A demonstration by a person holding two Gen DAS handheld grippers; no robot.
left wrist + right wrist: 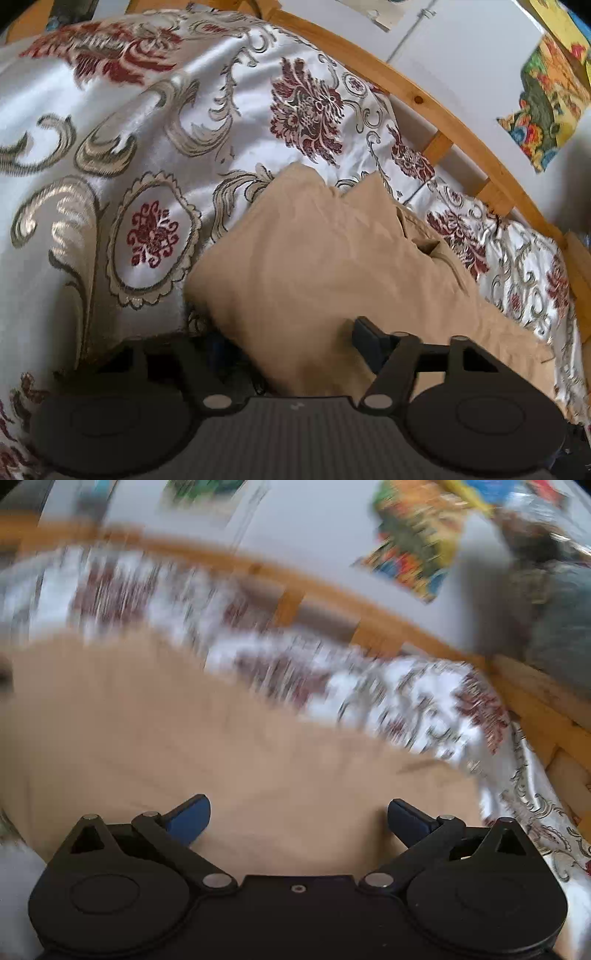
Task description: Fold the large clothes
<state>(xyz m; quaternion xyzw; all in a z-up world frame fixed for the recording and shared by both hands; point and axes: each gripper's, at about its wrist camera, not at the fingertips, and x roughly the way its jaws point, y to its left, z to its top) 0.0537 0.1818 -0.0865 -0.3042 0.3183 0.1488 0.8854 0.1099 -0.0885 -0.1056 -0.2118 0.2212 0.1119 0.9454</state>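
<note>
My right claw (298,819) gapes empty over the tan garment (221,746); left claw (291,343) half-apart, grip unclear, so the bed's (436,99) fold may slip.

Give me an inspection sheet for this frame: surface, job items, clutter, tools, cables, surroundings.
Surface: bed with a white bedspread, red and gold floral pattern, rumpled.
Job's things: tan garment, partly folded, lying on the bedspread; its near end reaches between the left tool's arms.
Clutter: nothing seen on the bed besides the garment.
Grippers: left tool over the garment's near end, only one pad in view, so a grip cannot be told. Right tool wide open over the garment, nothing between its pads; the view is motion-blurred.
Cables: nothing seen.
Surroundings: wooden bed rail along the far side, white wall with colourful pictures.
</note>
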